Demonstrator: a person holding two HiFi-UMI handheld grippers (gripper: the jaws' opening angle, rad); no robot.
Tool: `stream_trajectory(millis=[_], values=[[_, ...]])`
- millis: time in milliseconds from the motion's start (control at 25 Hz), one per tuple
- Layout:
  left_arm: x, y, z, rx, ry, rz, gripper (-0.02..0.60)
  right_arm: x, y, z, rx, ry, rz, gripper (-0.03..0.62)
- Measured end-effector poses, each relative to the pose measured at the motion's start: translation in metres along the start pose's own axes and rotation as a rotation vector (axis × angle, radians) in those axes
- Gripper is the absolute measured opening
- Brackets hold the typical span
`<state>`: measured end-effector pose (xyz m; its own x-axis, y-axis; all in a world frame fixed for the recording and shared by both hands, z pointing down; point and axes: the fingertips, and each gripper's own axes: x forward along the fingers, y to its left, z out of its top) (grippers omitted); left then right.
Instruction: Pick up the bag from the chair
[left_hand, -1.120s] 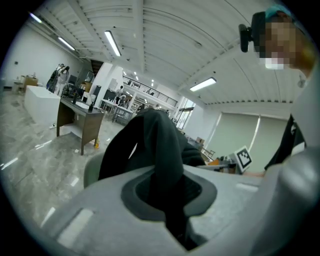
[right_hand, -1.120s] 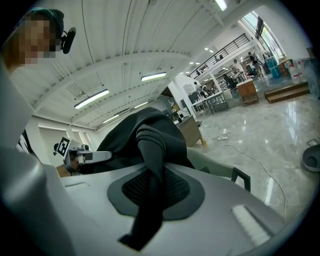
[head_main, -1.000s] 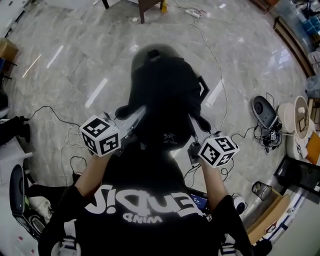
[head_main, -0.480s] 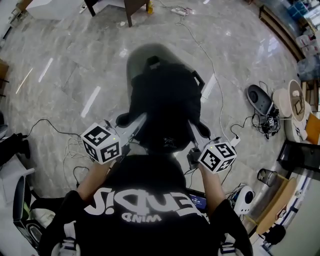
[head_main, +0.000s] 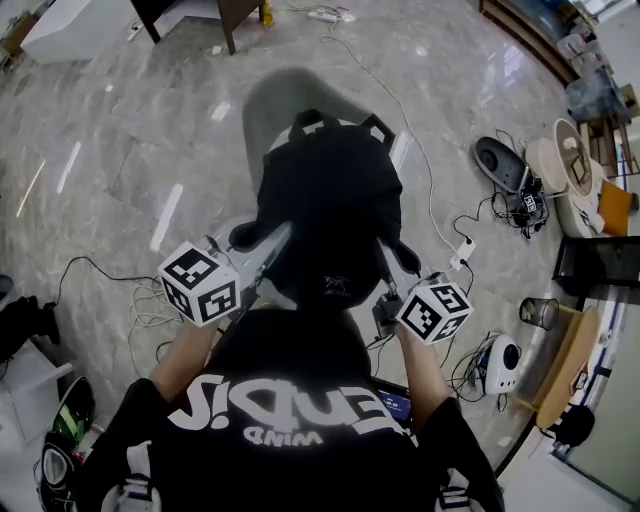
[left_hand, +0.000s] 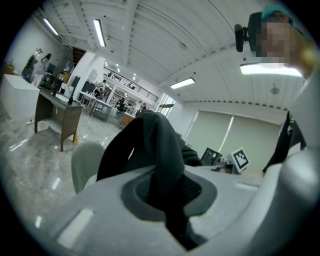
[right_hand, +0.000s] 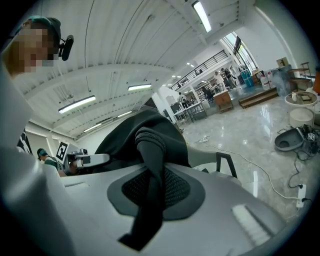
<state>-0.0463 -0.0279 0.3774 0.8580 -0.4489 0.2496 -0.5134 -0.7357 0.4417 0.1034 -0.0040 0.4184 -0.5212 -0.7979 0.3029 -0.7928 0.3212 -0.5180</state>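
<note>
Left gripper and right gripper fingers each pinch a strap of the black fabric backpack over the pale grey chair; either strap slipping out would probably tip it.

Landmark: the white power strip on the grey marble floor.
- Just past the strip you've got a dark oval device. A black cable tangle lies beside it, and a round cream tub is further right.
- On your side of the strip are a small dark cup and a white rounded gadget (can't tell what it is).
- Far beyond the strip: dark wooden table legs.
- Well left of the strip: thin black cables.
</note>
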Motion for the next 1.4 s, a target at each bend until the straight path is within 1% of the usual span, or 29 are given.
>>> stream_trajectory(millis=[320, 560, 760, 1040, 1400], values=[[-0.049, -0.036, -0.036, 0.007, 0.015, -0.016, 0.032, -0.042, 0.041, -0.049, 0.011, 0.000, -0.027, 0.043], [-0.077, -0.044, -0.059, 0.005, 0.007, -0.014, 0.032, -0.056, 0.063, -0.080, 0.006, 0.004, -0.036, 0.043], [-0.094, -0.044, -0.071, -0.009, 0.001, -0.008, 0.032, -0.059, 0.079, -0.099, 0.007, 0.011, -0.039, 0.043], [-0.112, -0.044, -0.079, -0.003, 0.004, -0.001, 0.032, -0.058, 0.095, -0.113, 0.003, 0.024, -0.031, 0.043], [-0.120, -0.034, -0.079, -0.007, 0.005, 0.007, 0.032, -0.046, 0.102, -0.116, -0.007, 0.047, -0.029, 0.041]])
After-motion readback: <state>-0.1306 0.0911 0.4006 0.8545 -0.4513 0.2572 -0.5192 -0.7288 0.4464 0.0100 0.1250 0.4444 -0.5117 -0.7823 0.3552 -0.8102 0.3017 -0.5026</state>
